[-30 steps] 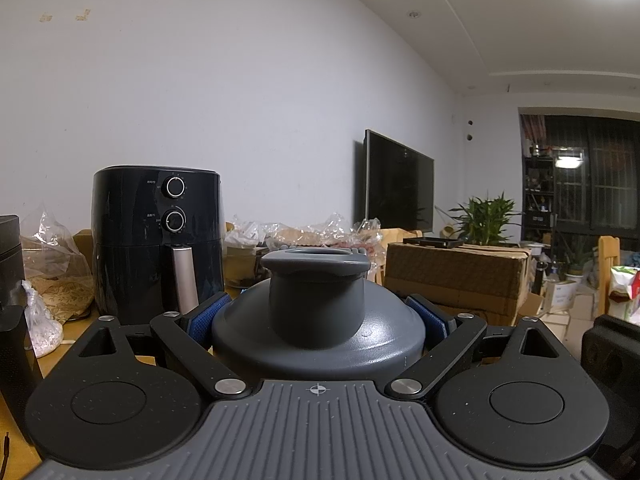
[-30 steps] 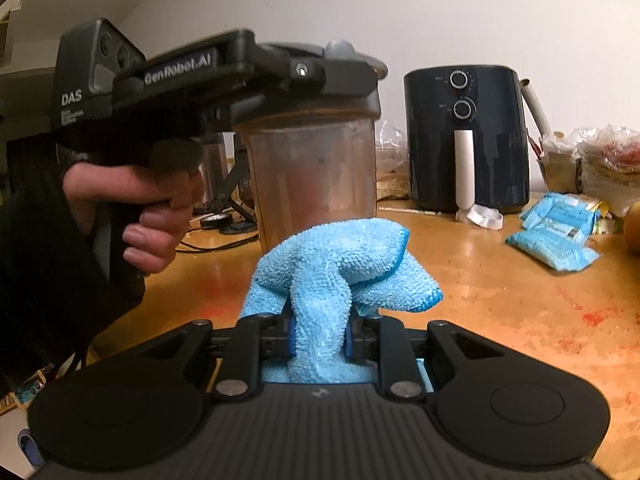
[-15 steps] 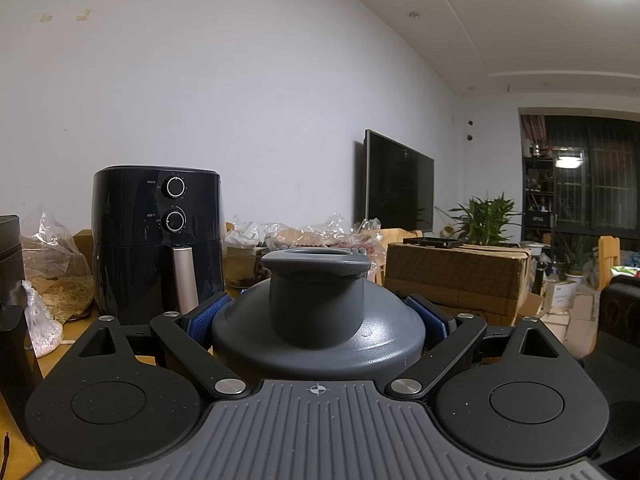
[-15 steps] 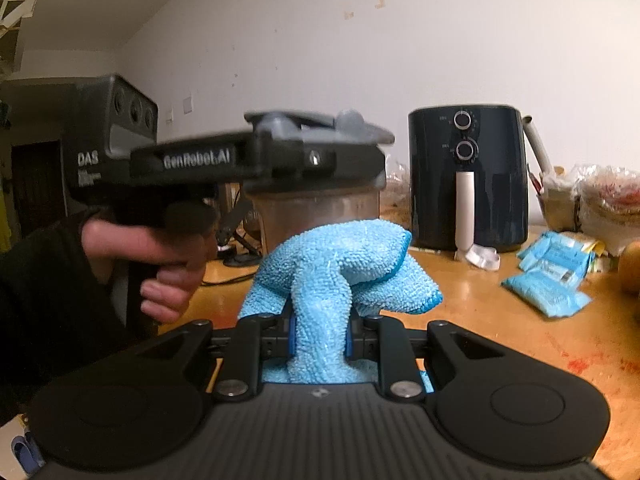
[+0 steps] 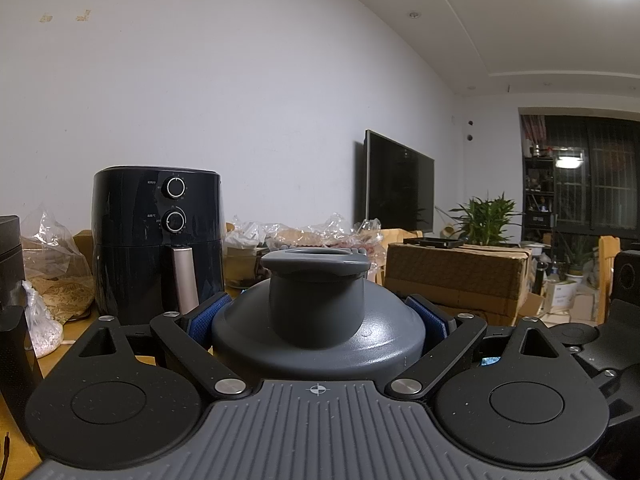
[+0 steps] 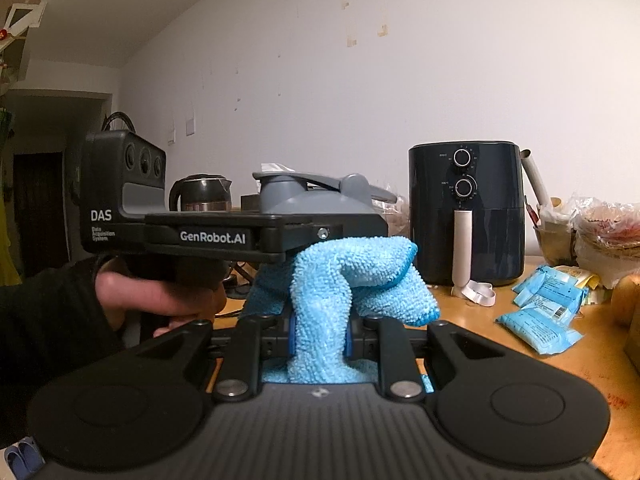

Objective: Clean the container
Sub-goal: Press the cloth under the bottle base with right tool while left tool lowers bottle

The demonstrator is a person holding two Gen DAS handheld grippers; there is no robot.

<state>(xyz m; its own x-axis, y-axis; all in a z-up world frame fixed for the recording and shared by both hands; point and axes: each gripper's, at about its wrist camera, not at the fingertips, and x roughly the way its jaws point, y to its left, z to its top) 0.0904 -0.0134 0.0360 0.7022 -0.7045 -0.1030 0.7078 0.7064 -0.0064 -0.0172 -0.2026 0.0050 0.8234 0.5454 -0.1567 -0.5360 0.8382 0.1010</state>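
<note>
Left wrist view first: one left gripper (image 5: 318, 322) was clamped on the container (image 5: 318, 332) by its grey lid, a blue pad (image 5: 208, 316) pressed against each side, so two pads total, with one spout sticking up between them. Behind it sat one black air fryer (image 5: 158, 240) with two dials, a few clear bags (image 5: 52, 256), one cardboard box (image 5: 456, 276), one potted plant (image 5: 486, 218) and one TV (image 5: 398, 182) against the wall. Right wrist view: one right gripper (image 6: 320, 334) was pinched tight on one blue microfibre cloth (image 6: 352, 280), which bunched up over the fingers. Just past it the left gripper (image 6: 208, 234) crossed the frame sideways, held by one hand (image 6: 156, 300) in a dark sleeve, with the container's lid (image 6: 316, 196) on top. Further back I counted one kettle (image 6: 202, 194), the same air fryer (image 6: 466, 212) and roughly three blue packets (image 6: 542, 308) on the wooden table (image 6: 500, 320). Compared with a second earlier, the left view looked basically identical, just the right gripper's edge (image 5: 624, 300) creeping in on the right. The right view had climbed: the clear body of the container used to fill the middle, and by now only its lid showed above the left gripper, level with the cloth. Grip on the cloth hadn't changed.
</note>
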